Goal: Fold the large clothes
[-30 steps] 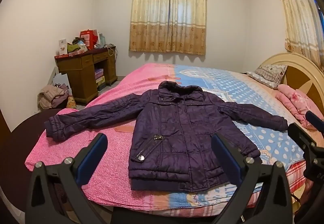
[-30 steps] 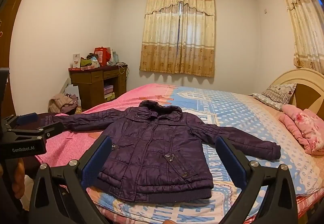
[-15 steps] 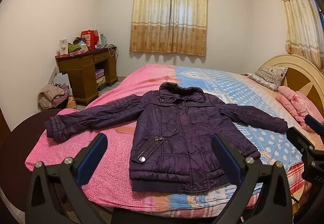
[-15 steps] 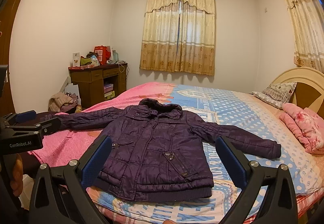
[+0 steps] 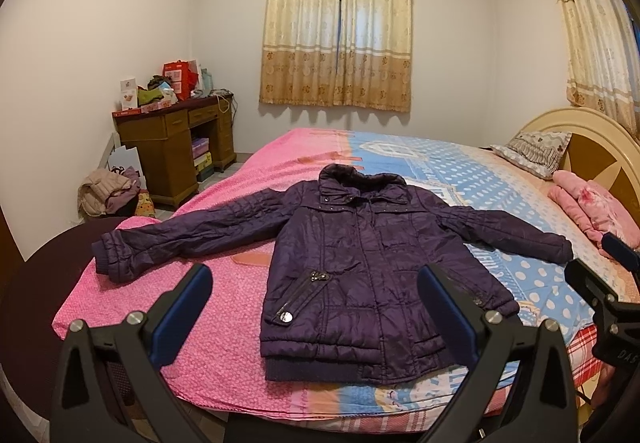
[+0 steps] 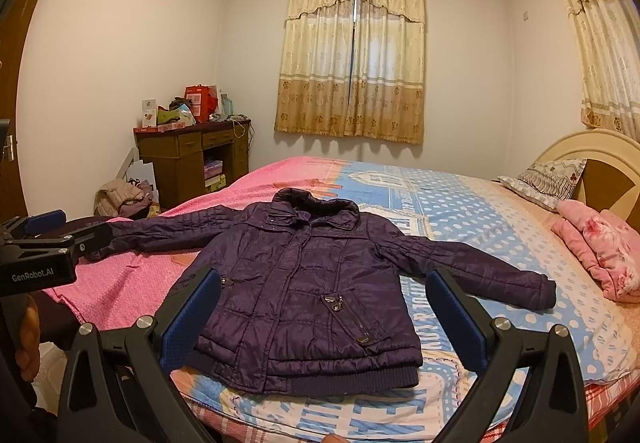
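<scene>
Purple padded jacket (image 5: 360,267) we find flat, front up, sleeves spread, hem at the bed's (image 5: 460,171) near edge, our left gripper (image 5: 316,307) spread wide, empty, our right gripper (image 6: 320,311) likewise wide, both short of the hem.

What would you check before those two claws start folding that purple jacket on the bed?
1. Purple jacket lies flat, front up: ok.
2. Both sleeves spread out to the sides: ok.
3. Left gripper open, holding nothing: ok.
4. Right gripper open, holding nothing: ok.
5. Bed beyond the collar free for folding: ok.
6. Front fully fastened: cannot tell.
</scene>
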Available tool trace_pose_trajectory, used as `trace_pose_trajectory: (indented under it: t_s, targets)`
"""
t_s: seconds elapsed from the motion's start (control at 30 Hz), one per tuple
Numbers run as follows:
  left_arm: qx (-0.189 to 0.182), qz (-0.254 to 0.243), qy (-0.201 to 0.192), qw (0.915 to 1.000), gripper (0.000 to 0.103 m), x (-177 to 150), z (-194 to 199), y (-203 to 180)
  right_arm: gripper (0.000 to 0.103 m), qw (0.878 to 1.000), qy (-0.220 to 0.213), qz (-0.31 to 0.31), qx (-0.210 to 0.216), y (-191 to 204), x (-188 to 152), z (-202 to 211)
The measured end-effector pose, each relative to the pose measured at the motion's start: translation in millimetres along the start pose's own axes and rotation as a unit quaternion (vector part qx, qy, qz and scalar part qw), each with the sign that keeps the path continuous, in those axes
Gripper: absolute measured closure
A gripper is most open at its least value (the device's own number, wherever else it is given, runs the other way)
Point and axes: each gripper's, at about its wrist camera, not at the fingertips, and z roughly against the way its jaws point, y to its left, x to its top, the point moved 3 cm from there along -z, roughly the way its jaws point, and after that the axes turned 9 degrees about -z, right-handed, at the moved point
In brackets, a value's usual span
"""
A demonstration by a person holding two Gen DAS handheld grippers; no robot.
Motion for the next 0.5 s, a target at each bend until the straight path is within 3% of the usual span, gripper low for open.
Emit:
trace_pose_trajectory:
  t_s: [0.5]
  targets:
    - [0.001, 0.000, 0.000, 1.0000, 0.000, -0.2, -0.4, 2.6, 0.001, 1.000, 0.003, 0.001, -0.002, 1.8, -2.5, -2.1]
